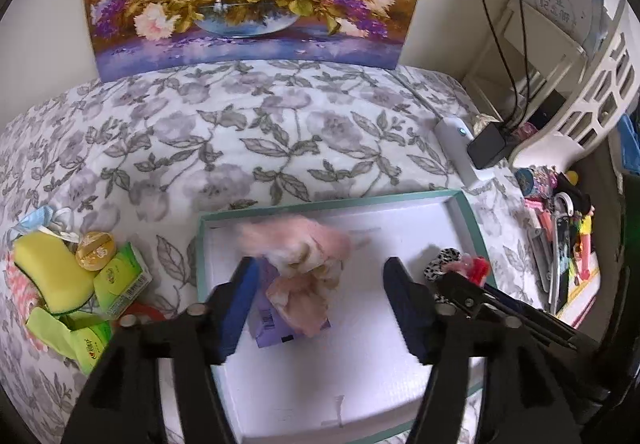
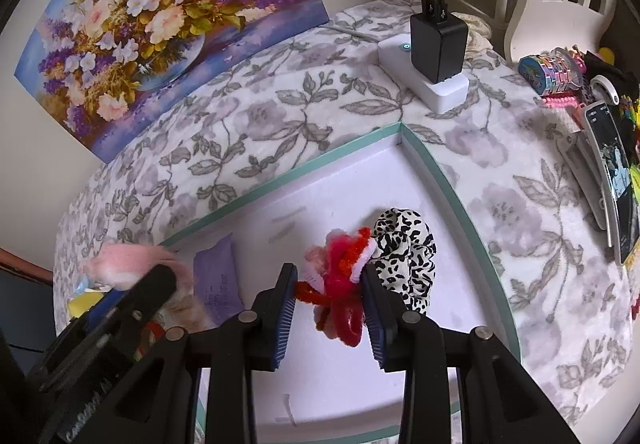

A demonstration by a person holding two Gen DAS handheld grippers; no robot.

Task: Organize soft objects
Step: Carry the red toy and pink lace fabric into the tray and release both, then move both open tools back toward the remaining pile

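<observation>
While the left claw stands wide above the pink fluffy item lying in the teal-rimmed tray on the floral surface, apparently released for sorting, the right claw grips the red pipe-cleaner bundle beside the leopard scrunchie.

**Soft things in and beside the white tray**

You see a fluffy pink plush piece lying in the white tray with the green rim, partly over a small purple packet. At the tray's right side, a red and pink pipe-cleaner flower touches a black-and-white spotted scrunchie. Left of the tray, on the flowered cloth, lie a yellow sponge and green tissue packs.
</observation>
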